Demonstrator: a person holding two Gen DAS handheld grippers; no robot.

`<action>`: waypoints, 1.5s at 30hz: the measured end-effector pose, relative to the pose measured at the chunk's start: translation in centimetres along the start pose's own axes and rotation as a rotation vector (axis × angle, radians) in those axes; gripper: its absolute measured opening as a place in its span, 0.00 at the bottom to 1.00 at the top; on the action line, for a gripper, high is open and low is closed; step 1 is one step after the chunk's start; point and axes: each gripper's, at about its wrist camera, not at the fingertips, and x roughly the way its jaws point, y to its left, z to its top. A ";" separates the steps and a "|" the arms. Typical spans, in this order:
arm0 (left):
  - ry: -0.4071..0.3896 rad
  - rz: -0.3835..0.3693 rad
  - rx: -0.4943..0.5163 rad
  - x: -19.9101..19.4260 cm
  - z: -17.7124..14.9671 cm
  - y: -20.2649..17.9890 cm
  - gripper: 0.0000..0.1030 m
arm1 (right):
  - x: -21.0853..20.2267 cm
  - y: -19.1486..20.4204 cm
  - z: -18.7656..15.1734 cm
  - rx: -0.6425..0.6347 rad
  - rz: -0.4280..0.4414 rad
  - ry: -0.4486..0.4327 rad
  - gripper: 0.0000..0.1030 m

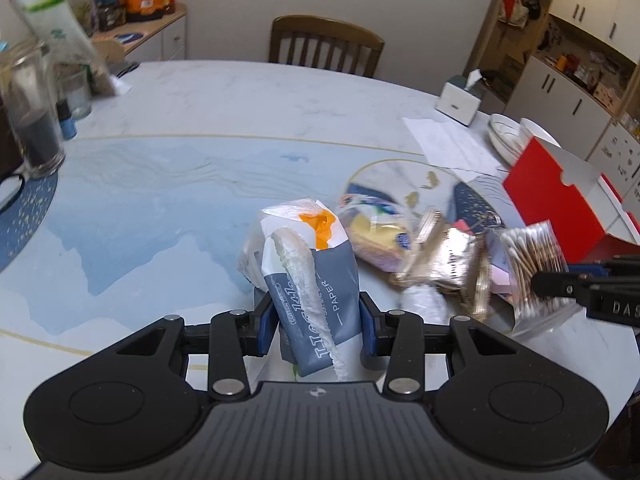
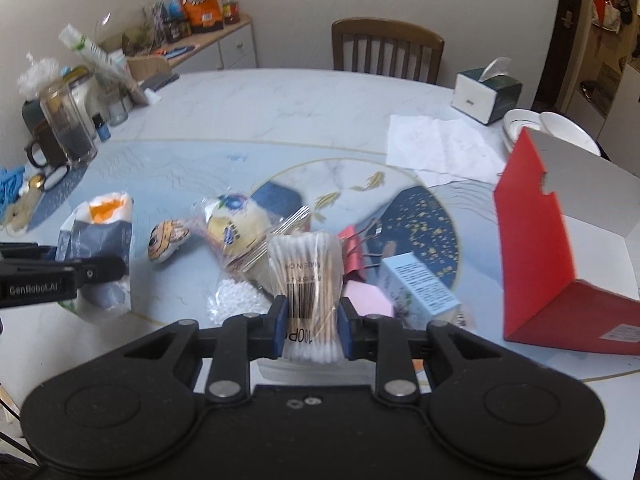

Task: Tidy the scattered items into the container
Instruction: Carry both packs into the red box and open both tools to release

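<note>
My left gripper (image 1: 314, 316) is shut on a grey and white tissue paper pack (image 1: 308, 264), held above the table; the pack also shows in the right wrist view (image 2: 96, 240). My right gripper (image 2: 312, 326) is shut on a clear bag of cotton swabs (image 2: 306, 268), which also shows at the right of the left wrist view (image 1: 536, 264). The open red box (image 2: 536, 248) stands at the right, its white inside facing up. A wrapped yellow snack (image 2: 236, 220), a painted stone (image 2: 168, 240), a red binder clip (image 2: 356, 252), a pale blue carton (image 2: 420, 284) and a pink piece (image 2: 368, 296) lie on the table between the grippers.
A tissue box (image 2: 486, 94), white paper (image 2: 440, 144) and stacked white bowls (image 2: 552, 128) sit at the back right. Glass jars and a mug (image 2: 60, 128) crowd the left edge. A wooden chair (image 2: 386, 50) stands behind the table.
</note>
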 end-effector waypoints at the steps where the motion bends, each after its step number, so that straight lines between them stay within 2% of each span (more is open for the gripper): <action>1: -0.003 -0.003 0.007 -0.2 0.1 -0.5 0.39 | -0.4 -0.5 0.0 0.006 0.000 -0.005 0.24; 13: -0.064 -0.046 0.094 -2.1 2.0 -9.9 0.39 | -5.0 -8.3 0.4 0.059 0.039 -0.089 0.24; 23: -0.097 -0.076 0.149 -1.7 3.8 -17.8 0.39 | -6.7 -16.1 0.9 0.098 0.039 -0.126 0.24; 31: -0.101 -0.109 0.213 0.3 5.5 -23.6 0.39 | -6.8 -22.0 0.9 0.142 -0.002 -0.152 0.24; 40: -0.082 -0.179 0.364 4.0 8.0 -32.0 0.39 | -6.3 -28.2 0.0 0.207 -0.071 -0.143 0.23; 43: -0.070 -0.212 0.413 5.7 9.1 -35.1 0.39 | -5.8 -30.0 0.1 0.225 -0.095 -0.136 0.22; 45: -0.060 -0.225 0.445 6.9 9.5 -36.9 0.39 | -5.5 -31.0 0.3 0.229 -0.109 -0.135 0.17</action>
